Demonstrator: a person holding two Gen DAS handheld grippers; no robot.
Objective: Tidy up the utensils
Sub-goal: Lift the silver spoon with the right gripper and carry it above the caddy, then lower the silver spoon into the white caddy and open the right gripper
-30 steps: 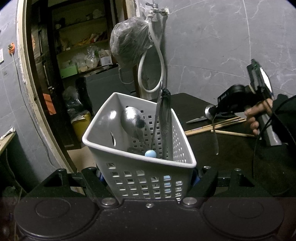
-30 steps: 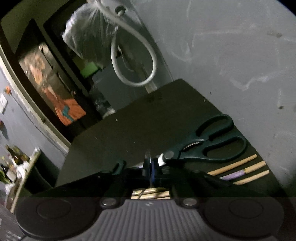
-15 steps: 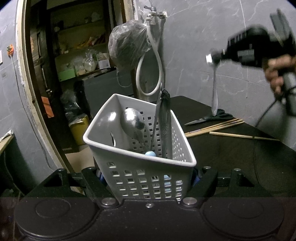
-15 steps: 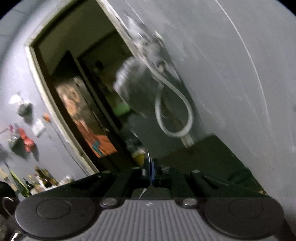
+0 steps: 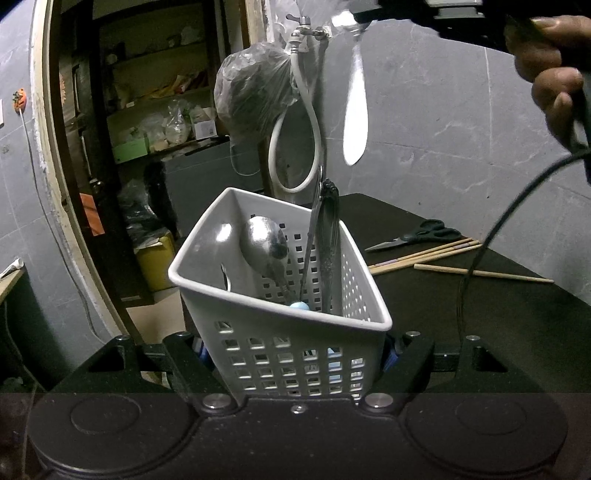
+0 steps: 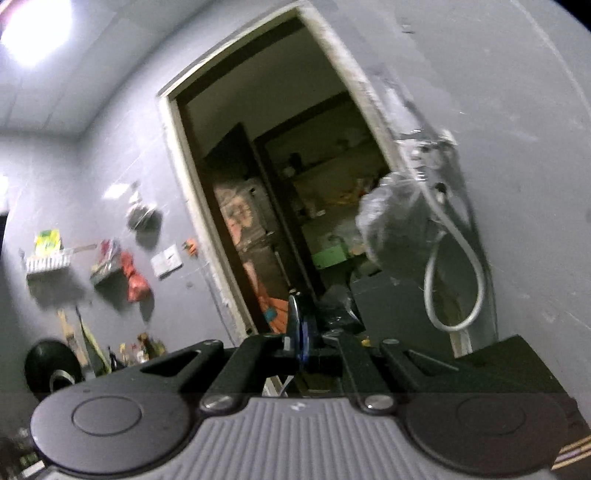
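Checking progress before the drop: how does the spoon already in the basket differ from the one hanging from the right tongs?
The spoon in the basket stands bowl up, leaning on the perforated wall; the hanging spoon points handle down, pinched at its bowl end by the right tongs.
The first rests inside the white basket; the second is airborne above it.
The first looks sharp, the second blurred.
Both are shiny metal.

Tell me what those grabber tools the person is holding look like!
Both are black plastic. The left gripper has angular black fingers with triangular cut-outs, silver screws, blue pads and two round discs on its body. The right gripper looks the same, with a ribbed grey plate between its discs. A thin black cable hangs from it. No sleeve shows.
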